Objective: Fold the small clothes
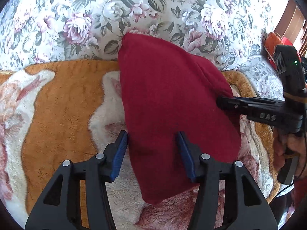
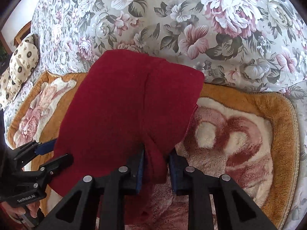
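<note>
Right gripper pinches the red cloth's near fold; left gripper stands parted astride its edge on the blanket.

Matt red fleece cloth, plush orange blanket, matt black plastic gripper w/ ribbed blue pads.

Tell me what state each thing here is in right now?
Red garment: folded over, lying on the blanket.
Left gripper: fingers apart, straddling the garment's near edge.
Right gripper: fingers closed on a bunched fold of the garment.
Fleece blanket: spread flat.
</note>
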Available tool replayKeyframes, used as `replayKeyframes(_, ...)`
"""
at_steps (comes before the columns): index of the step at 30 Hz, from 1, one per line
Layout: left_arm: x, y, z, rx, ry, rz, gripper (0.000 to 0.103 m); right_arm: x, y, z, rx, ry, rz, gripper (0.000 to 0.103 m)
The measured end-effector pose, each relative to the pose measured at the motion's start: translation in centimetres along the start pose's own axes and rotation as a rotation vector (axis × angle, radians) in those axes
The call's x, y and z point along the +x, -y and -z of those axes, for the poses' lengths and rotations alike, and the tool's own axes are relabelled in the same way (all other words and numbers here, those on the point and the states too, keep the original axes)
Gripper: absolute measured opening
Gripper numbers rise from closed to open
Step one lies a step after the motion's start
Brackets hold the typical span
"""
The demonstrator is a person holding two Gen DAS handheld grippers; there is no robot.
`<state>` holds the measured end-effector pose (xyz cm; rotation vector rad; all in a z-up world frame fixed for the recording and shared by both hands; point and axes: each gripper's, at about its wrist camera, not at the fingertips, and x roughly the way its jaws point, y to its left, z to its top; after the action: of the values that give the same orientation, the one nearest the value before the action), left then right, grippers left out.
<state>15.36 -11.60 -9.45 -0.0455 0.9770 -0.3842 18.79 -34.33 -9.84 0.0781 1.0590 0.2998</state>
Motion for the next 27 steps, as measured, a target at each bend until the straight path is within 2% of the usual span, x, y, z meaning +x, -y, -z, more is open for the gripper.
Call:
replayKeyframes(3, -1.5, 0.1, -0.9, 0.036, 0.065, -0.047, 0.053, -2.9, -0.3, -0.9, -0.004, 0.054, 0.012, 0.025)
replayKeyframes(6, -1.4, 0.2, -2.4, 0.035, 0.072, -0.067, 0.053, -4.2, -2.0, -2.4, -0.05, 0.11, 0.038, 0.025)
replayKeyframes(9, -0.3, 0.3, -3.3, 0.031, 0.058, -0.098, 0.053, -2.3, -3.2, -4.1, -0.048, 0.097, 0.033, 0.025)
replayKeyframes(13, 1.7, 0.0, -3.0, 0.025, 0.008, -0.116, 0.054, 1.6, -3.8, -5.1, -0.043, 0.038, 0.063, 0.025)
replayKeyframes(17, 2.2, -0.8, -2.6, 0.003, 0.021, -0.117, 0.064, 3.7, -3.9, -5.2, -0.052, 0.048, 0.084, 0.025)
replayKeyframes(23, 2.4, -1.3, -2.4, -0.022, 0.014, -0.109, 0.069, 3.8, -4.3, -5.6, -0.059, 0.032, 0.095, 0.025)
replayKeyframes(27, 1.6, -1.4, -1.9, -0.026, 0.006, -0.105, 0.069, 1.0, -5.5, -4.2, -0.074, 0.043, 0.062, 0.025)
